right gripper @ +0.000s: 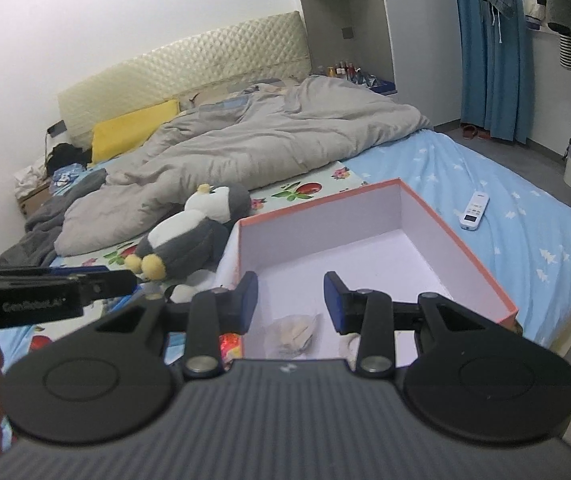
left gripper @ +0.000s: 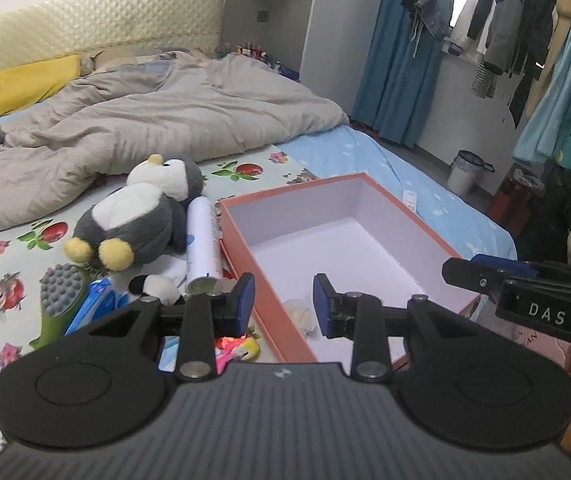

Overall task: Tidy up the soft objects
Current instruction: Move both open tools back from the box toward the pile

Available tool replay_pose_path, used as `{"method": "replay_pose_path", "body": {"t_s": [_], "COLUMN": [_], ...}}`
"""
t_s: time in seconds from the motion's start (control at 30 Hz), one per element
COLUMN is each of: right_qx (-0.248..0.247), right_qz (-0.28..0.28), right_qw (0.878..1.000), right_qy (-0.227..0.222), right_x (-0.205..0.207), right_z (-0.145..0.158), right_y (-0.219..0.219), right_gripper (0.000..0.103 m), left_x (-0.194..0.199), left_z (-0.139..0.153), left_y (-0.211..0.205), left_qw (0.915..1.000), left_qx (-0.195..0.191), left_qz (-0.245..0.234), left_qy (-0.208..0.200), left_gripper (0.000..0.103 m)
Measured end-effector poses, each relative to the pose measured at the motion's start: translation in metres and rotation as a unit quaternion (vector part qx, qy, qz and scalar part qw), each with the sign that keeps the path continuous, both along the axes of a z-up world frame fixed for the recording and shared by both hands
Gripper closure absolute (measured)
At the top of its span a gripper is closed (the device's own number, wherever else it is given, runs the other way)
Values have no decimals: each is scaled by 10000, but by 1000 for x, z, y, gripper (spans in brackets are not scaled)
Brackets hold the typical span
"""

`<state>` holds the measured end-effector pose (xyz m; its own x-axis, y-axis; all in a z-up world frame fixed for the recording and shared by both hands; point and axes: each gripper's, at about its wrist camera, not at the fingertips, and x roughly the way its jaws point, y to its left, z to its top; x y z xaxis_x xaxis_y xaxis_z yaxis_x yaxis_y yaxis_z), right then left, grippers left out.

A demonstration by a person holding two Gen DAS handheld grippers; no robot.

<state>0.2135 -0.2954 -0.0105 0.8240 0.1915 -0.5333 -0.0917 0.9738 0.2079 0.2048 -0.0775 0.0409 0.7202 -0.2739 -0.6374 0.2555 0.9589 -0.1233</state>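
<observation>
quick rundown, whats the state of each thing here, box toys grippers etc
box: open, no lid, a small pale item at its near end
penguin plush: lying on the bed beside the box
white cylinder: lying flat between penguin and box
left gripper: open, holding nothing
right gripper: open, holding nothing

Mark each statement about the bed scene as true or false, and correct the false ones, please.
1. The orange box has a lid on it. False: it is open, with only a small pale item inside.
2. The penguin plush lies on the bed beside the box. True.
3. The left tool grips the penguin. False: its jaws are open with nothing between them.
4. A white remote lies on the blue sheet. True.
5. The right tool holds nothing. True.
</observation>
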Motion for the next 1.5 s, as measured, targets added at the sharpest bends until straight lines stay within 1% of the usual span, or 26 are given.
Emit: {"method": "replay_pose_path", "body": {"t_s": [0.2,0.33,0.6,0.73,0.87,0.97,1.07,1.13,1.23,1.5], "right_qx": [-38,-76,-168,-255,-321,-325,-301,-289,-320,-434], "right_qz": [196,423,618,764,916,1007,1012,1029,1112,1346], "right_qw": [9998,9991,9979,9967,9951,9941,9939,9937,9926,9893], "right_qy": [-62,-24,31,101,177,232,314,351,367,352], "right_x": [-18,-25,-40,-44,-48,-53,-55,-57,-60,-64], "right_z": [0,-4,-14,-22,-31,-38,-47,-53,-61,-76], "right_y": [18,30,41,48,58,64,69,72,78,95], "right_gripper": [64,64,64,64,64,63,63,63,63,63], "left_x": [-29,-41,-63,-73,-78,-84,-90,-93,-99,-100], "left_z": [-2,-5,-16,-25,-34,-40,-46,-52,-60,-90], "left_y": [13,23,40,44,43,44,48,53,60,81], "left_qw": [9998,9996,9982,9977,9975,9971,9965,9956,9947,9894], "left_qx": [-53,-120,-157,-171,-84,-79,-106,-149,-105,17], "left_qz": [170,270,581,652,701,741,827,911,1001,1346], "left_qy": [-21,-13,-54,2,62,123,96,144,186,542], "left_gripper": [66,66,66,66,66,66,66,66,66,66]}}
